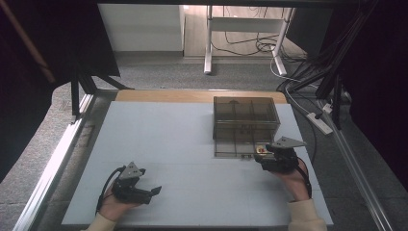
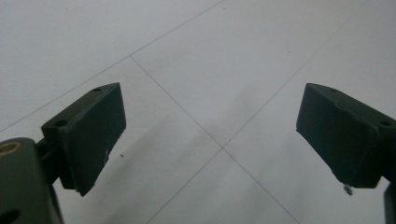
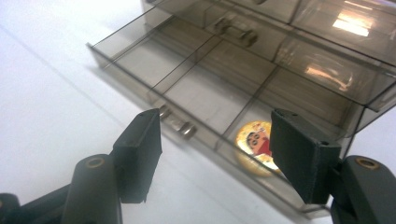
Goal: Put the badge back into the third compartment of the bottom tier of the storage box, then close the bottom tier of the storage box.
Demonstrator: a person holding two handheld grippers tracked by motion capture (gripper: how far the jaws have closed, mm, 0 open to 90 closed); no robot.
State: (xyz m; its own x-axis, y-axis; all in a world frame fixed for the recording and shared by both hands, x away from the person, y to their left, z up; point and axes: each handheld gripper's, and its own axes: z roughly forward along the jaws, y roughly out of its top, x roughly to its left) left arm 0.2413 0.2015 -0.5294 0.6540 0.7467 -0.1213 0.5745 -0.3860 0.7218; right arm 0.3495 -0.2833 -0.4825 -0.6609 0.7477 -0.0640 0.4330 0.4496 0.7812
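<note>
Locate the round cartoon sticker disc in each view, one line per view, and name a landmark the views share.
High view: the round cartoon disc lies in the open drawer's right front compartment, by the right hand-held gripper.
Left gripper view: not in this picture.
Right gripper view: lower centre-right, partly behind the right jaw.
Shared landmark: the smoky drawer's front handle.

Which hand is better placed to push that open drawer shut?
Probably the right. The right gripper hovers at the open drawer front, jaws open, near its handle. The left gripper sits far off over bare table.
</note>
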